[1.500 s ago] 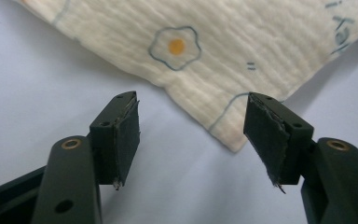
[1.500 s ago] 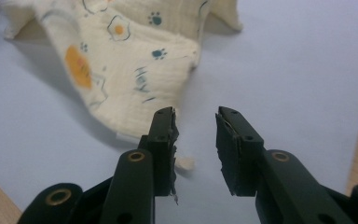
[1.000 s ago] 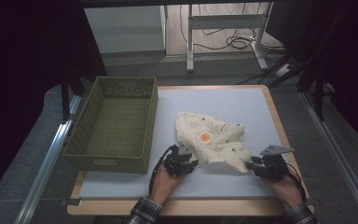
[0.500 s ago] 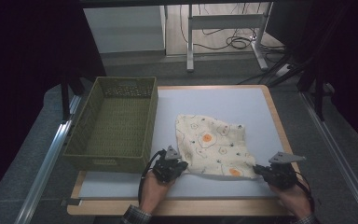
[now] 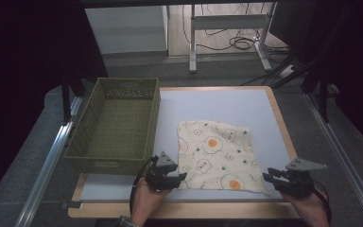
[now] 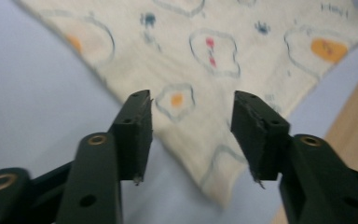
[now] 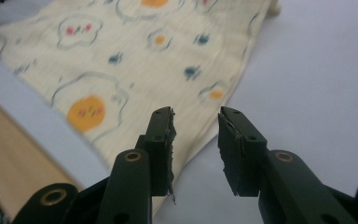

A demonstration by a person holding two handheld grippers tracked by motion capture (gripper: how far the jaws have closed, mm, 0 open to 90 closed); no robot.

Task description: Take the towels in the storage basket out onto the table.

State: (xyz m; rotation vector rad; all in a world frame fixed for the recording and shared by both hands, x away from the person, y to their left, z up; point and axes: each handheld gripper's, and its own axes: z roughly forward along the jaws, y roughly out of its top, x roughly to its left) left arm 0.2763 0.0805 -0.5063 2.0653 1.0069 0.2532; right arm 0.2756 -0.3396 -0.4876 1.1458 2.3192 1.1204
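Note:
A cream cloth (image 5: 215, 153) printed with fried eggs lies spread flat on the pale blue table (image 5: 217, 101). My left gripper (image 5: 182, 178) sits at its near left corner and my right gripper (image 5: 266, 176) at its near right corner, each held by a hand near the front edge. In the left gripper view the gripper (image 6: 193, 100) is open, its jaws having just been opening, with the cloth (image 6: 205, 56) lying beneath the gap, untouched. In the right gripper view the gripper (image 7: 196, 114) is likewise open after opening, and the cloth's (image 7: 121, 56) edge runs under its left finger (image 7: 161, 135).
An empty green woven basket (image 5: 118, 125) stands on the table's left side, close to the cloth's left edge. The table's wooden rim (image 5: 283, 127) runs along the right and front. Metal rails flank the table; a desk frame and cables are on the floor behind.
The cloth was bunched up a second ago and now lies flat. Both hands drew back toward the front edge and apart, and both grippers have let go of the cloth's corners.

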